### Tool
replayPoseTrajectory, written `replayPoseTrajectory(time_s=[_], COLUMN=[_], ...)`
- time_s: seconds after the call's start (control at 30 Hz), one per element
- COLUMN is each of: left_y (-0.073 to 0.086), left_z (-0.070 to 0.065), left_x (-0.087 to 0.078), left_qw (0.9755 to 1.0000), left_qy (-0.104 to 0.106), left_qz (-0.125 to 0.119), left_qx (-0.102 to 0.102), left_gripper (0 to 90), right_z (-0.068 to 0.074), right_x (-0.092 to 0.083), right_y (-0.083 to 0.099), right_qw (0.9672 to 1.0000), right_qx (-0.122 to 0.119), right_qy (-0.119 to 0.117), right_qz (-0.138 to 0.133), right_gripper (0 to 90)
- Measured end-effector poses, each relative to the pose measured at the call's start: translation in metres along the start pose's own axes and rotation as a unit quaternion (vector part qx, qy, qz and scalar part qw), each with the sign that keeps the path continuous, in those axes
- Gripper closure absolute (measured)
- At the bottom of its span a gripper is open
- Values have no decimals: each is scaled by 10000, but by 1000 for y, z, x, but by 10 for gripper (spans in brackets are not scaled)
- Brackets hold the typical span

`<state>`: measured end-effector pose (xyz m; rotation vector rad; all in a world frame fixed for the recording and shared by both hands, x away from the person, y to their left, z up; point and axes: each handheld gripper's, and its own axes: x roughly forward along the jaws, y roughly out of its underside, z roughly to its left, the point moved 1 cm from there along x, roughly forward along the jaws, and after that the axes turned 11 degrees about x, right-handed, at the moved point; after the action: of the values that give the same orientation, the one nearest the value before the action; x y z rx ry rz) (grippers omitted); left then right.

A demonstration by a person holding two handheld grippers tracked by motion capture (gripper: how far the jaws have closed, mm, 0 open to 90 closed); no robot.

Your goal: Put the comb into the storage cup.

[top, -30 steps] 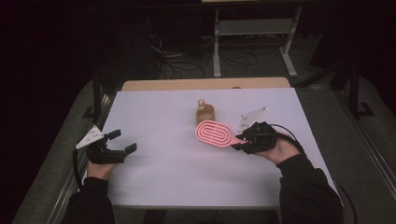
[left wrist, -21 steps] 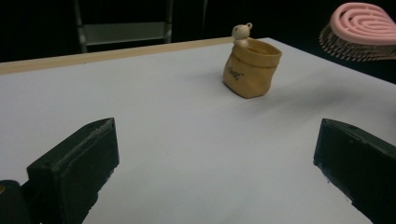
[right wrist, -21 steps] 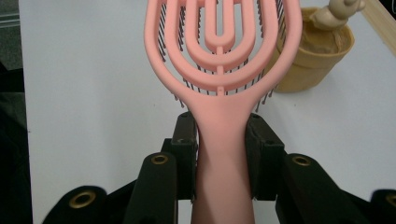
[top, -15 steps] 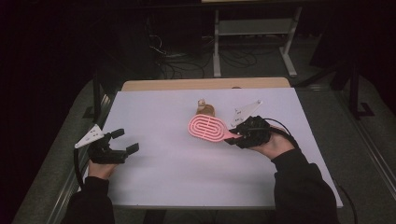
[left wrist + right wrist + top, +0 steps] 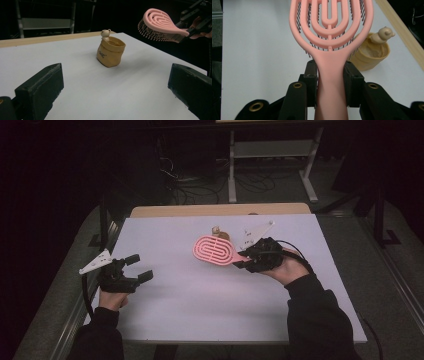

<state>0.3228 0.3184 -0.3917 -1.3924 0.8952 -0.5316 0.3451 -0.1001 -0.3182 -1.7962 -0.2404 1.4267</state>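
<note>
Left claw (image 5: 141, 268): nearest the person's side, at the left of the tabletop, held by the left hand (image 5: 113, 297); its two black jaws stand wide apart with nothing between them, pointing across the white surface.
Grey plate (image 5: 95, 261): three-cornered, on top of the left claw, tilted toward the left edge.
Right claw (image 5: 243, 259): at the right of the tabletop, in the right hand (image 5: 285, 270); its jaws are clamped on the handle of the pink hairbrush, pads pressing both sides of the handle in the right gripper view.
Pink hairbrush (image 5: 216, 250): held clear of the tabletop, head pointing left from the right claw; oval open-work back of concentric loops faces up, dark bristles (image 5: 160, 35) hang underneath. No brand mark can be read on it.
Tan pouch (image 5: 110, 52): small bag-shaped holder standing upright on the tabletop, just beyond and partly under the brush head in the high view; a little bear figure (image 5: 105, 34) sits on its rim.
Writing: a short dark printed word on the pouch front, too small and slanted to read.
Tabletop (image 5: 200, 310): white sheet over a wooden board whose tan edge shows at the far side.
Background: dark floor with cables and a metal frame.
</note>
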Motion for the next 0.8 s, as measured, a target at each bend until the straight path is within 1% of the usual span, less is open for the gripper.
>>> replayPoseTrajectory(time_s=[0.03, 0.13, 0.27, 0.33, 0.4, 0.47, 0.57, 0.7, 0.8], left_y=[-1, -3, -8, -11, -14, -19, -25, -32, -37], left_z=[0, -1, -5, -6, -8, -9, -10, -15, -18], left_x=[1, 6, 13, 16, 19, 22, 28, 36, 42], left_qw=[10000, 9999, 9995, 9993, 9991, 9989, 9982, 9975, 9969], left_qy=[12, 157, 261, 297, 374, 425, 482, 623, 697], left_qz=[22, 50, 188, 237, 190, 218, 335, 329, 335], left_qx=[-5, -53, 19, 12, -21, 34, 130, 105, 139], left_gripper=[6, 18, 19, 19, 20, 28, 28, 28, 28], right_z=[0, -1, -1, 0, 0, 0, 0, 0, 1], right_x=[-1, -4, -5, -6, -7, -8, -11, -14, -15], right_y=[-1, -5, -9, -11, -13, -15, -17, -20, -23], right_qw=[10000, 10000, 9999, 9999, 9999, 9998, 9997, 9996, 9995], right_qx=[-10, -7, -47, -57, -65, -92, -106, -120, -142], right_qy=[19, 36, 35, 49, 55, 74, 96, 107, 106], right_qz=[-26, -89, -106, -127, -125, -142, -196, -247, -261], right_gripper=[673, 673, 673, 674, 673, 674, 673, 673, 674])
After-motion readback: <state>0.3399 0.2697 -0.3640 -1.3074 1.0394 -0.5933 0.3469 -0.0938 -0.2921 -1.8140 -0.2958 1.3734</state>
